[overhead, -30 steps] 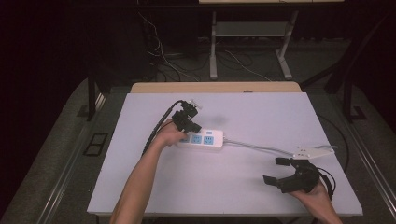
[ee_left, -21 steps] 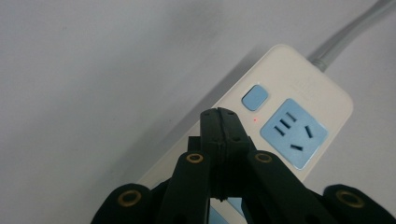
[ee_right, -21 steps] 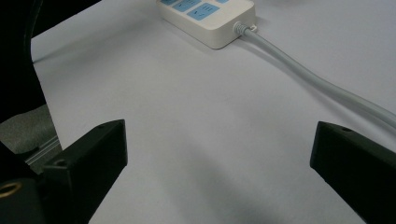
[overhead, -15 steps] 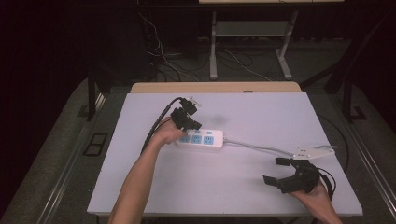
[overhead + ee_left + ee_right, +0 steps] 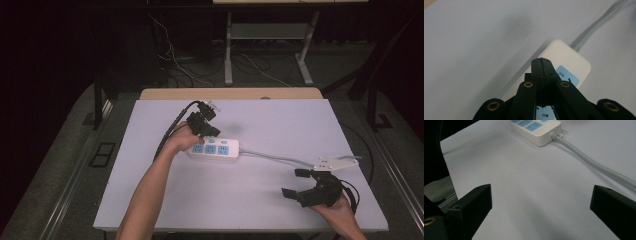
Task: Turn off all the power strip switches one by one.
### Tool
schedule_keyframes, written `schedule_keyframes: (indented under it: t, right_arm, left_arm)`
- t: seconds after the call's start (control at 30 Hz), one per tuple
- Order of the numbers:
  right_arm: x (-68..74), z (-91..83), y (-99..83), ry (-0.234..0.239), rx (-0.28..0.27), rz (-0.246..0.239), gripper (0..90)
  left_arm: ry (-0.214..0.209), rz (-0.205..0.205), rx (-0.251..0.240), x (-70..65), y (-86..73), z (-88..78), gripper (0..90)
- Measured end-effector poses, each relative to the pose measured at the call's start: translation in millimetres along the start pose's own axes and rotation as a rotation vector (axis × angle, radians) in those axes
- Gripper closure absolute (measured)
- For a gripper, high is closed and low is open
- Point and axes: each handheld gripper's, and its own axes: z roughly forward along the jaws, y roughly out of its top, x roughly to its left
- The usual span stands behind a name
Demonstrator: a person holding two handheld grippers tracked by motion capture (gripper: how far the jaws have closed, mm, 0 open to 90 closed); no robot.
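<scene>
A white power strip (image 5: 215,149) with blue sockets lies near the middle of the white table (image 5: 280,120). Its grey cord (image 5: 280,158) runs right, toward my right hand. My left gripper (image 5: 212,131) hovers over the strip's left end, its jaws pressed together. In the left gripper view the shut left gripper (image 5: 541,62) points down at the power strip (image 5: 571,62), just above a blue socket, and I see nothing clearly held. My right gripper (image 5: 295,182) rests near the table's front right with its jaws wide apart. In the right gripper view the right gripper (image 5: 541,197) faces bare tabletop, with the power strip (image 5: 534,130) and cord (image 5: 594,165) beyond.
A wooden strip (image 5: 230,93) borders the table's far edge. Behind it stand a desk frame (image 5: 228,55) and loose floor cables (image 5: 175,60). Black cables (image 5: 170,132) trail from the left gripper across the table's left part.
My left gripper has lifted a little above the power strip, still shut. The right gripper has stayed where it was.
</scene>
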Motion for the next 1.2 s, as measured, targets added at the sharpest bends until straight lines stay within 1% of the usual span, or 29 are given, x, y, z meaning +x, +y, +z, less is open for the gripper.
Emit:
schedule_keyframes:
  t: [0.03, 0.13, 0.17, 0.2, 0.4, 0.53, 0.63, 0.8, 0.87, 0.93, 1.2]
  right_arm:
    - [-0.2, 0.1, 0.0, 0.001, 0.002, 0.000, 3.8]
    - [0.0, 0.7, 0.0, 0.003, 0.004, -0.006, 3.8]
    - [0.3, 0.7, 0.1, 0.004, 0.005, -0.006, 3.8]
    - [0.6, 0.6, 0.1, 0.004, 0.006, -0.007, 3.8]
    - [0.1, 0.7, 0.1, 0.004, 0.006, -0.007, 3.8]
    - [0.6, 0.8, 0.0, 0.005, 0.008, -0.008, 3.8]
    - [0.3, 1.0, 0.0, 0.004, 0.008, -0.009, 3.8]
    - [0.7, 2.2, 0.1, 0.005, 0.018, -0.014, 3.8]
    - [0.9, 2.2, 0.0, 0.005, 0.019, -0.015, 3.8]
    - [0.9, 2.4, 0.0, 0.006, 0.020, -0.015, 3.8]
    - [1.2, 2.9, 0.0, 0.007, 0.026, -0.015, 3.8]
  left_arm:
    - [0.000, -0.003, -0.002, -0.9, 0.9, 1.0, 89.5]
    - [-0.004, 0.010, 0.004, -3.0, 3.7, 3.7, 89.4]
    - [-0.006, 0.006, 0.000, -3.9, 4.4, 4.9, 89.5]
    - [-0.006, 0.013, 0.005, -4.0, 5.4, 5.6, 89.5]
    - [-0.016, 0.018, 0.006, -7.7, 8.3, 11.7, 89.4]
    - [-0.017, 0.023, 0.015, -7.8, 8.4, 14.8, 89.4]
    - [-0.026, 0.024, 0.013, -7.7, 8.5, 17.0, 89.4]
    - [-0.021, 0.022, 0.016, -6.7, 8.0, 22.8, 89.4]
    - [-0.025, 0.019, 0.011, -7.1, 7.8, 25.3, 89.4]
    - [-0.027, 0.027, 0.018, -7.0, 7.8, 27.8, 89.4]
    - [-0.035, 0.024, 0.030, -6.7, 3.6, 37.4, 89.4]
